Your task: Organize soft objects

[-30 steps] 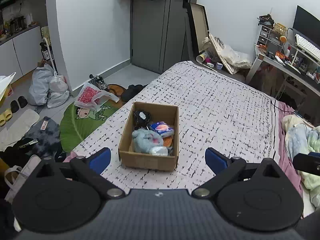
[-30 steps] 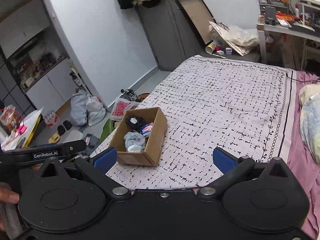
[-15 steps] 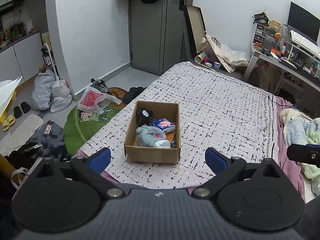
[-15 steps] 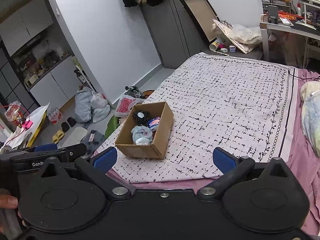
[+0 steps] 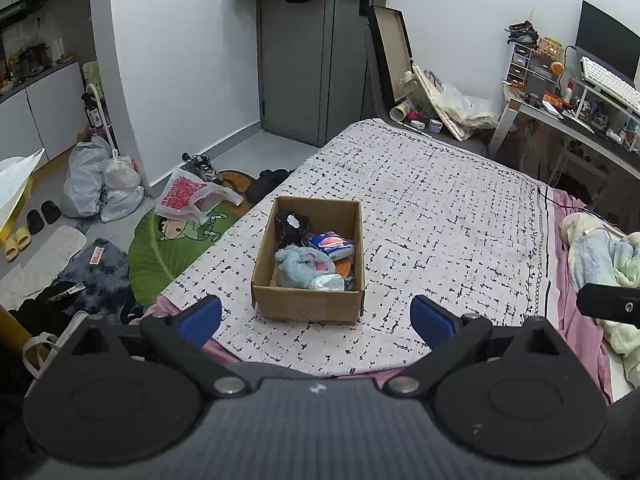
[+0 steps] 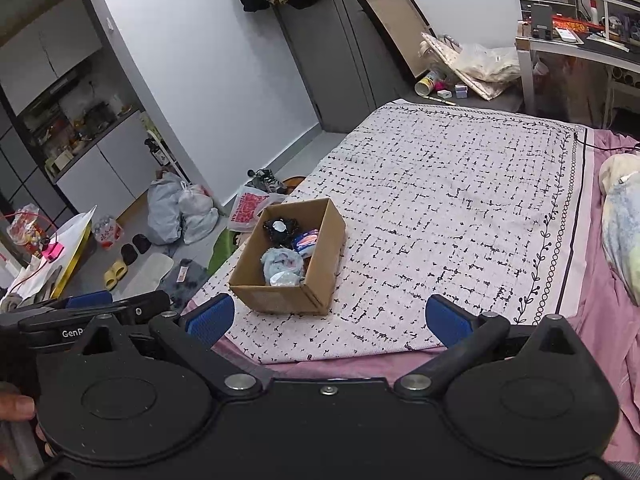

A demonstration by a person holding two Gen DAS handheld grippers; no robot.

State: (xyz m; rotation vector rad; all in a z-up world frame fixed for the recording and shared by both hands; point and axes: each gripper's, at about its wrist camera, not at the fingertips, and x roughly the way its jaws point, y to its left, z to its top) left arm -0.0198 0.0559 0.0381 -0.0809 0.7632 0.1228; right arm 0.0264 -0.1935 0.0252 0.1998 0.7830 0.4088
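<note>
Patterned bedspread [image 5: 440, 208] fills our view; near its left edge sits the box [image 5: 308, 304], soft things [image 5: 304, 268] inside. Our left gripper [image 5: 316, 316] and right gripper [image 6: 330, 316] gape wide, empty.

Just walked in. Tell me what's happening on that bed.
A person holds a hand-held gripper in each hand, sorting soft objects. Both the left hand-held gripper and the right hand-held gripper are open and empty, back from the brown cardboard box on the white black-flecked bedspread. Inside the box lie a fluffy light-blue plush item, a black fabric bundle and a blue-and-pink soft packet. Nothing is being gripped now.
</note>
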